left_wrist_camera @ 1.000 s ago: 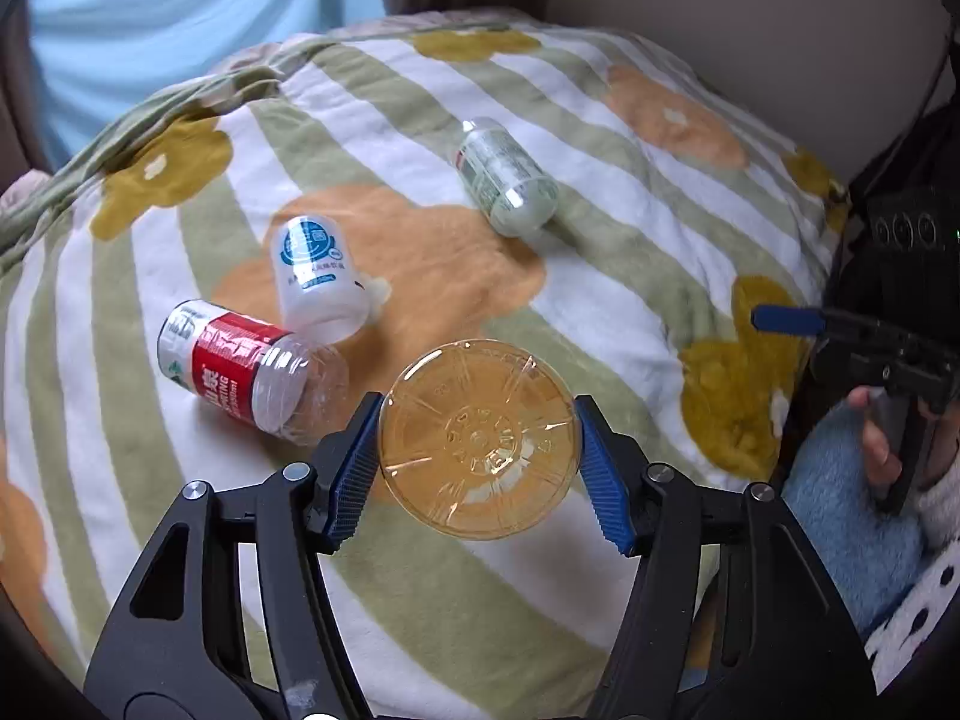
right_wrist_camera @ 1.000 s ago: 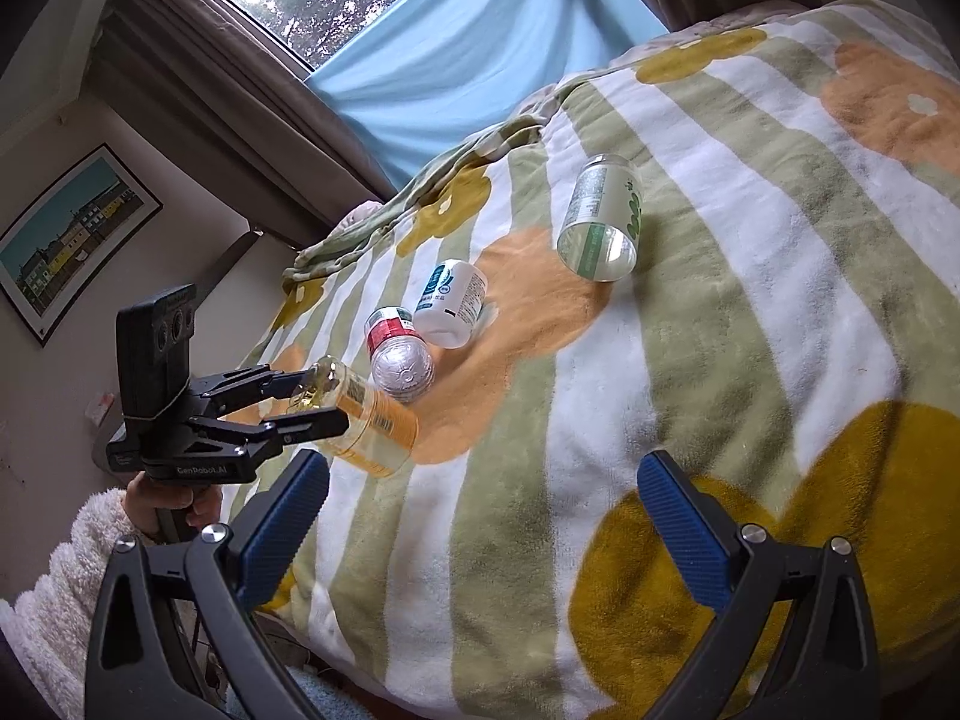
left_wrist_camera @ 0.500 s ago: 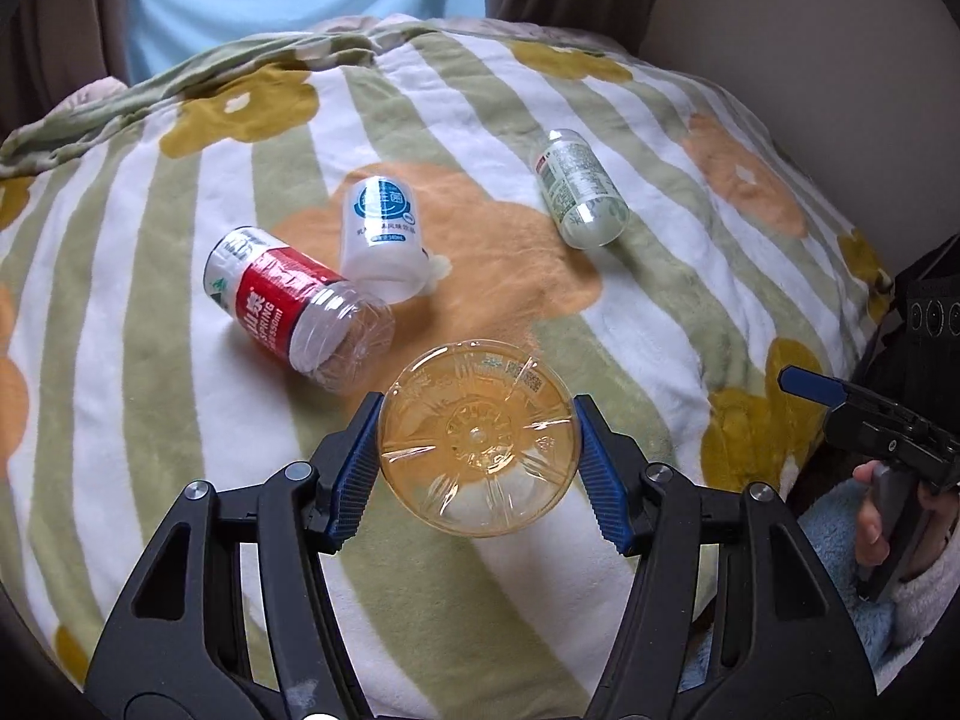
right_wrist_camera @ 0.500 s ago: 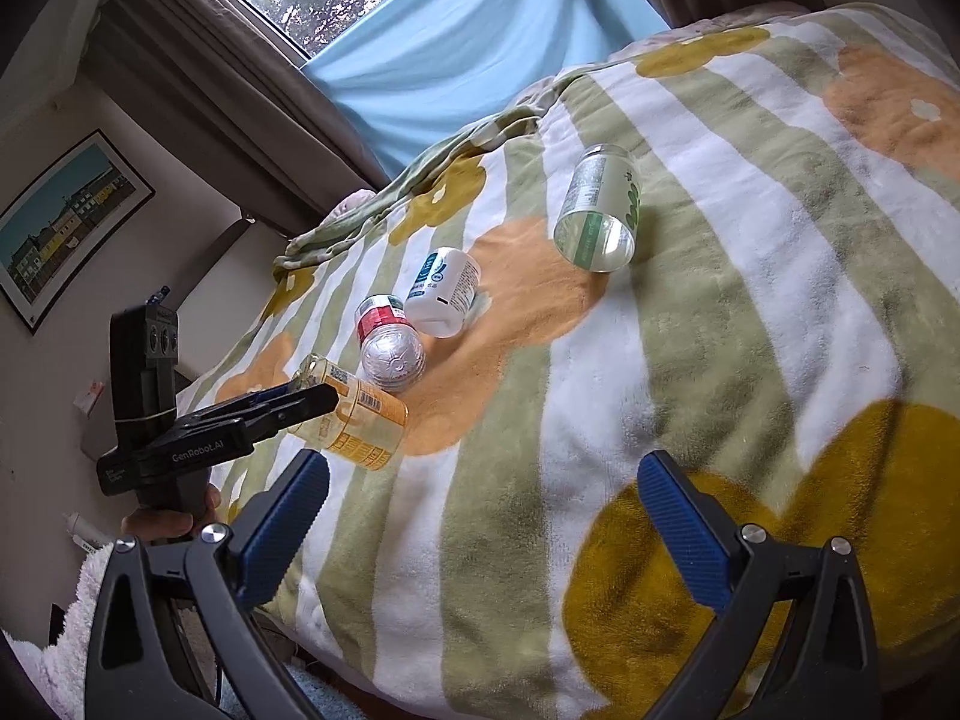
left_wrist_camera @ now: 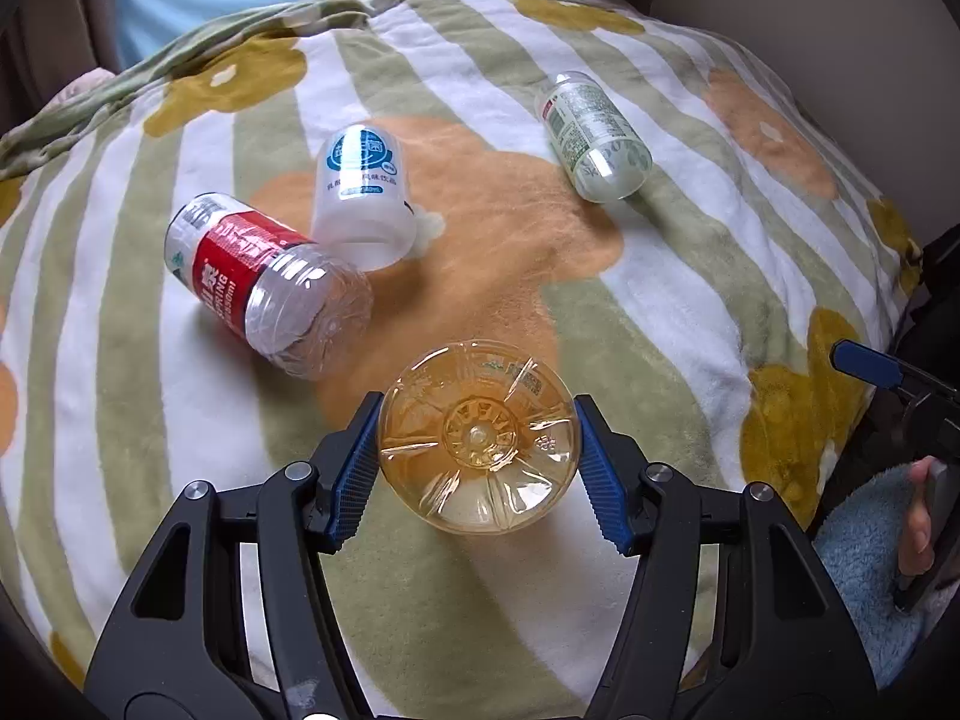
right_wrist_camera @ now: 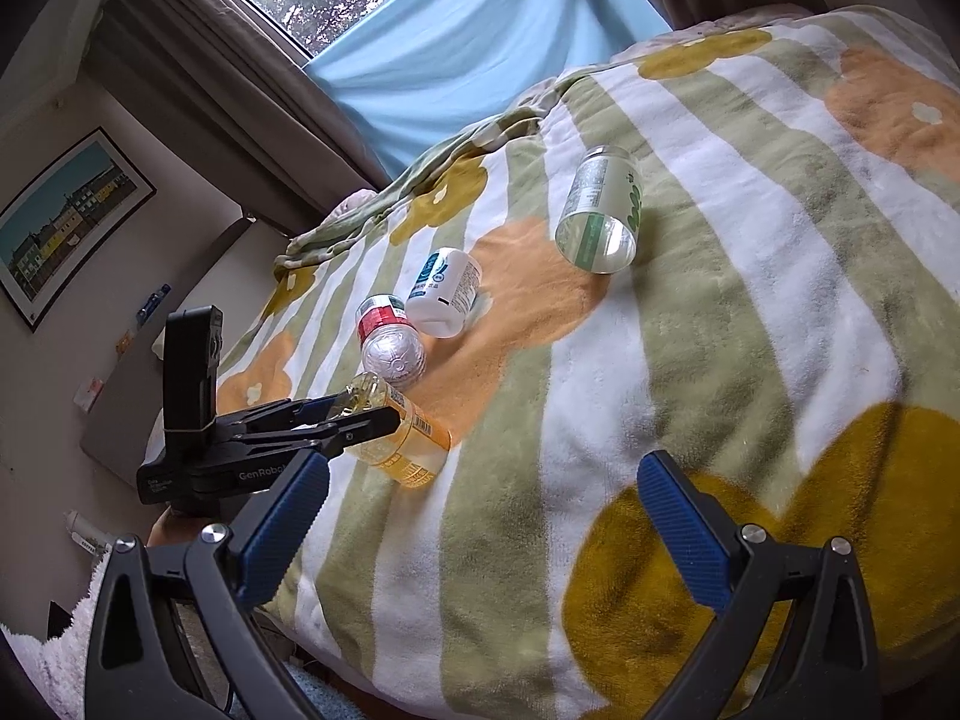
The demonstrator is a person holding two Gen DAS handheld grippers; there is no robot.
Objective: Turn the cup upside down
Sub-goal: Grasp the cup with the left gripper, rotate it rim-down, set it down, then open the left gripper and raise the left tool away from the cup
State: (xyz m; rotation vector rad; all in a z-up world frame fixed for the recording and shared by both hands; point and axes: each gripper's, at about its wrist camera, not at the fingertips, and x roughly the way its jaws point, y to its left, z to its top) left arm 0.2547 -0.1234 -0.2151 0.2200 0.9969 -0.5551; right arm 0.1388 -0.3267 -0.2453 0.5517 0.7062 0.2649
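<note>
My left gripper (left_wrist_camera: 478, 468) is shut on an amber clear plastic cup (left_wrist_camera: 478, 437), its ribbed base facing the camera. In the right wrist view the same cup (right_wrist_camera: 401, 432) is tilted, its open mouth down near the blanket, held by the left gripper (right_wrist_camera: 354, 414). My right gripper (right_wrist_camera: 480, 516) is open and empty above the front of the bed; one of its blue fingertips (left_wrist_camera: 864, 360) shows at the right edge of the left wrist view.
A striped flower blanket (left_wrist_camera: 690, 276) covers the bed. On it lie a red-labelled clear cup (left_wrist_camera: 264, 282), a white blue-labelled cup (left_wrist_camera: 363, 198) and a green-labelled clear cup (left_wrist_camera: 594, 138). A blue curtain (right_wrist_camera: 480, 48) and a wall picture (right_wrist_camera: 66, 222) stand behind.
The left gripper with the amber cup has moved forward over the bed and lowered; the cup's mouth now sits close to the blanket. The right gripper has barely moved.
</note>
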